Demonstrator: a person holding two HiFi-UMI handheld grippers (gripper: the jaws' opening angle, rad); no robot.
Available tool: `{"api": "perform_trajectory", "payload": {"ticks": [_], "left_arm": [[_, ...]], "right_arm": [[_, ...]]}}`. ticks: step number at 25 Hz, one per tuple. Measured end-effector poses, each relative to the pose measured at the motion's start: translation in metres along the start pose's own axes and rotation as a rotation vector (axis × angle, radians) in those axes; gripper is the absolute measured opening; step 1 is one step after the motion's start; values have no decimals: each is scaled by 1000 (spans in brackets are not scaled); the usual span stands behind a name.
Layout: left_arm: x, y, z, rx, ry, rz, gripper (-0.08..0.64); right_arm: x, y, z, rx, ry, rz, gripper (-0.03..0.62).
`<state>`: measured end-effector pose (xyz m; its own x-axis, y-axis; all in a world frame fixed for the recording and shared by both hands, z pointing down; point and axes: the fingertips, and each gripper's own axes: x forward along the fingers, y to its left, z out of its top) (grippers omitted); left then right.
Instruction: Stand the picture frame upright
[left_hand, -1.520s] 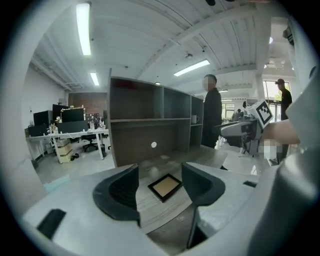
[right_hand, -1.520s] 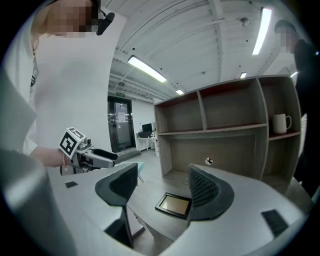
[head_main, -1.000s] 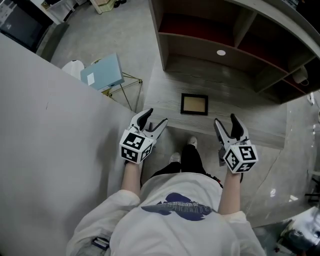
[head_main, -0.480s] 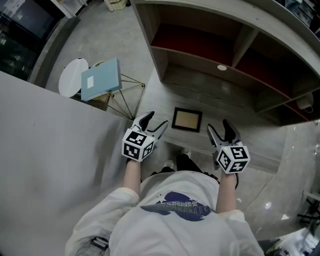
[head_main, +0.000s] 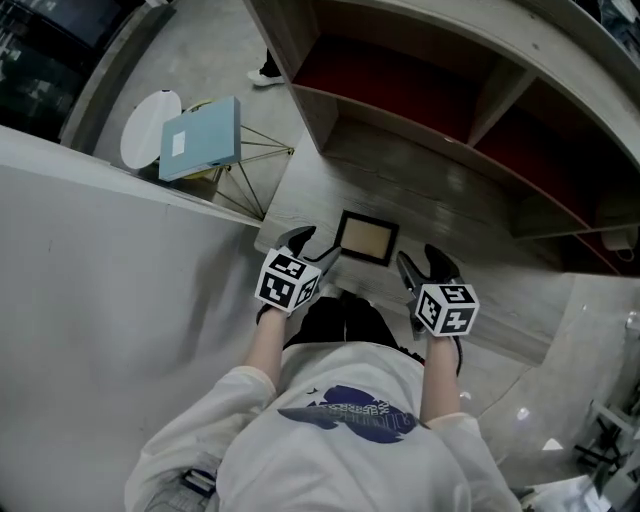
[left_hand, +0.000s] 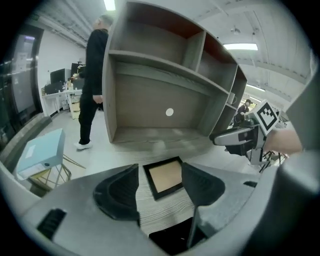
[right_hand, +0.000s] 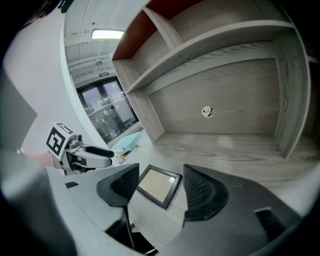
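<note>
A small black picture frame (head_main: 366, 238) with a tan panel lies flat on the grey wood-grain desk (head_main: 440, 215), near its front edge. In the left gripper view the frame (left_hand: 164, 176) lies just beyond the open jaws; in the right gripper view the frame (right_hand: 159, 184) lies between and beyond the jaw tips. My left gripper (head_main: 313, 248) hovers at the frame's left, open and empty. My right gripper (head_main: 421, 266) sits at the frame's right, its jaws wide and starting to close, with nothing pressed between them.
A wooden hutch with shelves (head_main: 470, 90) rises at the back of the desk. A light blue box (head_main: 200, 138) rests on a gold wire stand left of the desk, beside a white round stool (head_main: 148, 127). A grey partition (head_main: 110, 290) runs along the left. A person (left_hand: 94, 80) stands at the far left.
Both grippers have moved forward and inward toward the frame, now flanking it closely. The head view has shifted, so the frame sits nearer the hands.
</note>
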<state>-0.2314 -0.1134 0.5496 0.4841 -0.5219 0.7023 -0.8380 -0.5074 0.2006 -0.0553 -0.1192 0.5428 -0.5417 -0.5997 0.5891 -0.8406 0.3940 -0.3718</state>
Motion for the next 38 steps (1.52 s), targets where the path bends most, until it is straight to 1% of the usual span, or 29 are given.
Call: {"api": "perform_trajectory", "payload": {"ticks": [3,7,9,12,17,23,26,34,38], "left_arm": [[19,6,-22,-11,78,1,252],[51,14,-42,-83,144,-46,252],[66,20,-48,-108,173,-57,252],[85,32,-51,-116,204,-41,252],[106,36,-60,-125,263,-59,252],[117,36,-67,-125,308,-65,252],[120,36,-74,-141,329,-68,252],[124,40,-76,-165,341,-51,247],[124,40,-77,-136,360,-47,244]], "right_arm": [[17,-2,-16,26,52,-8,261],[47,-10,-34,42,123,-43,255],[62,-14,-39,53,150,-62,255],[80,-17,-44,67,173,-84,250],[99,-25,-59,72,231,-135,242],[109,-33,-77,84,283,-182,236],[114,-32,-81,99,292,-184,227],[124,-30,-92,96,333,-199,198],[126,-28,-95,92,347,-216,176]]}}
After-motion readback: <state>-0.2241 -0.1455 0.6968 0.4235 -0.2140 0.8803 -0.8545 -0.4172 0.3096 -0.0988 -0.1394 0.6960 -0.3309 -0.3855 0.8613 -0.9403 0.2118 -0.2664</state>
